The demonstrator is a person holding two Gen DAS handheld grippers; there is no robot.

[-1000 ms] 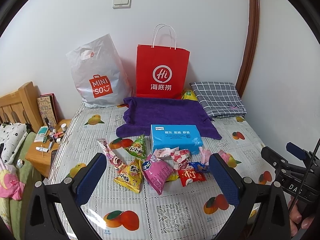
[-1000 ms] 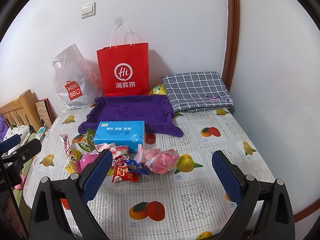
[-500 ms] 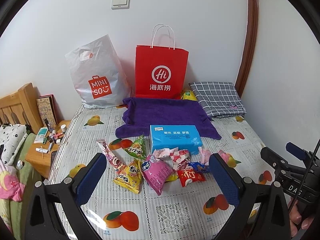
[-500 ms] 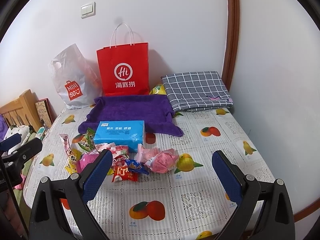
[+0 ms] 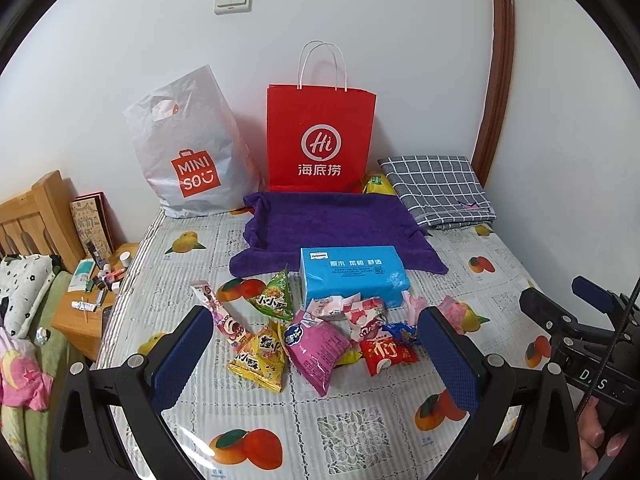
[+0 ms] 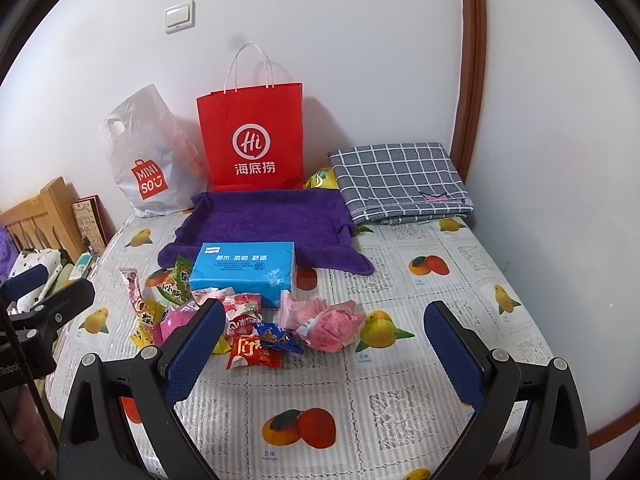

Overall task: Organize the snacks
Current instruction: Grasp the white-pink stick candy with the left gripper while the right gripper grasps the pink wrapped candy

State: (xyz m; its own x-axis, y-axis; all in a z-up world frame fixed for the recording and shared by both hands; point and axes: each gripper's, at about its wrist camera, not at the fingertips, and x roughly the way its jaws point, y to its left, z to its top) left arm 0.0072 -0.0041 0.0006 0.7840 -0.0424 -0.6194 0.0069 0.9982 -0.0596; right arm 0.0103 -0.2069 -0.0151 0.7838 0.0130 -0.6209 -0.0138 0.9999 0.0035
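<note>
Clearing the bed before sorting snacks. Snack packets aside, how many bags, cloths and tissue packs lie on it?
Bags: 2 (white plastic MINISO bag, red paper bag)
Cloths: 2 (purple towel, grey checked folded cloth)
Tissue packs: 1 (blue pack)
Total: 5

A table [image 5: 360,432] under a fruit-printed white plastic cloth is carrying everything. A heap of bright snack packets [image 5: 316,340] is lying at centre; a blue rectangular tissue pack [image 5: 352,276] at twelve o'clock is overlapping a purple towel [image 5: 336,224], and a folded grey checked cloth [image 5: 436,188] is sitting at two o'clock.
</note>
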